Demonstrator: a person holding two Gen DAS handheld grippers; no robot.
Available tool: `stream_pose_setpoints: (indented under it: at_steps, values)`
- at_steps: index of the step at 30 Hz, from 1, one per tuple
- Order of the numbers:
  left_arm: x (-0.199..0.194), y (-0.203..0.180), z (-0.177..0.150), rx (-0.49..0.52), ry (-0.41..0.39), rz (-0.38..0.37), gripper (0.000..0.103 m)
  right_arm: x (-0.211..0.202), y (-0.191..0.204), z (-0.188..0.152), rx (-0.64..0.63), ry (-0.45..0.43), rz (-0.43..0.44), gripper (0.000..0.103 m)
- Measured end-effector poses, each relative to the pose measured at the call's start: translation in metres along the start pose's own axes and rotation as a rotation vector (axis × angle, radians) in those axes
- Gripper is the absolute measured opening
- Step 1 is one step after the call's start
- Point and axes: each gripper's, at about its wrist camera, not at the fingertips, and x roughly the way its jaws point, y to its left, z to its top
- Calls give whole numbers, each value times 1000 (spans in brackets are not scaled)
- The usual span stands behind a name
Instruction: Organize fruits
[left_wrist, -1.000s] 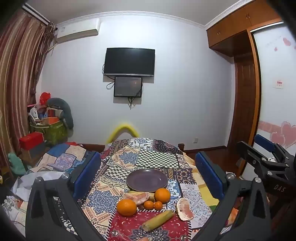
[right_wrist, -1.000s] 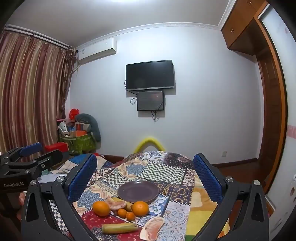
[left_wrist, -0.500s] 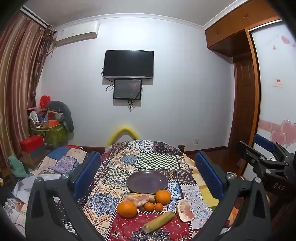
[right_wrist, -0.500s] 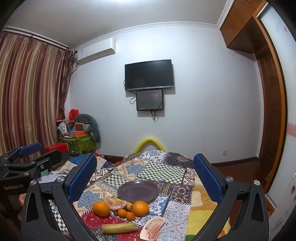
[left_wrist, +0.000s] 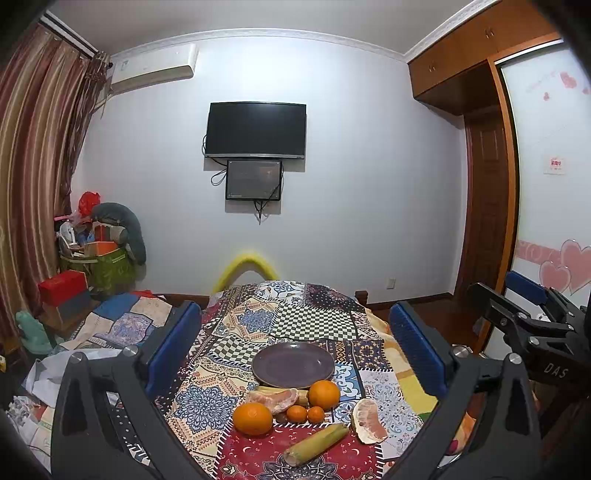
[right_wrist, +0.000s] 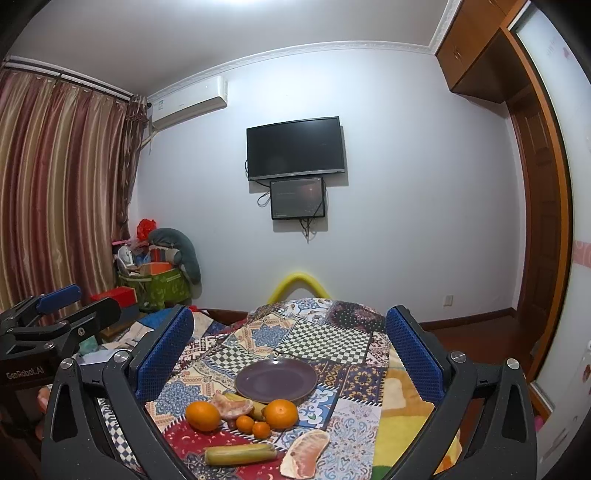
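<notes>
Between the wide-spread blue fingers (left_wrist: 173, 347) of the left gripper (left_wrist: 295, 350) and the equally open, empty right gripper (right_wrist: 291, 354), a purple plate (right_wrist: 276, 380) sits bare on the patchwork cloth (right_wrist: 325, 339), apparently the spot meant for the fruit. Just in front of it cluster two oranges (right_wrist: 203, 416), two small tangerines (right_wrist: 245, 424), pomelo pieces (right_wrist: 306, 458) and a yellow-green stalk (right_wrist: 240, 454), all untouched. Both tools hover well back, seemingly surveying before a first pick.

Purple plate (left_wrist: 293, 363) empty, flat on patchwork cloth. Just in front of it: two oranges (left_wrist: 252, 418), two small tangerines (left_wrist: 296, 413), two peeled pomelo segments (left_wrist: 272, 396). Cane stalk (left_wrist: 316, 439) lies nearest the camera.
</notes>
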Motion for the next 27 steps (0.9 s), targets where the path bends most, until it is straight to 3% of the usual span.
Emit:
stream_pose_setpoints:
  at_steps: [27]
  values:
    - [2, 1, -1, -16, 6, -4, 103, -1, -1, 2, 10, 8, -2, 103]
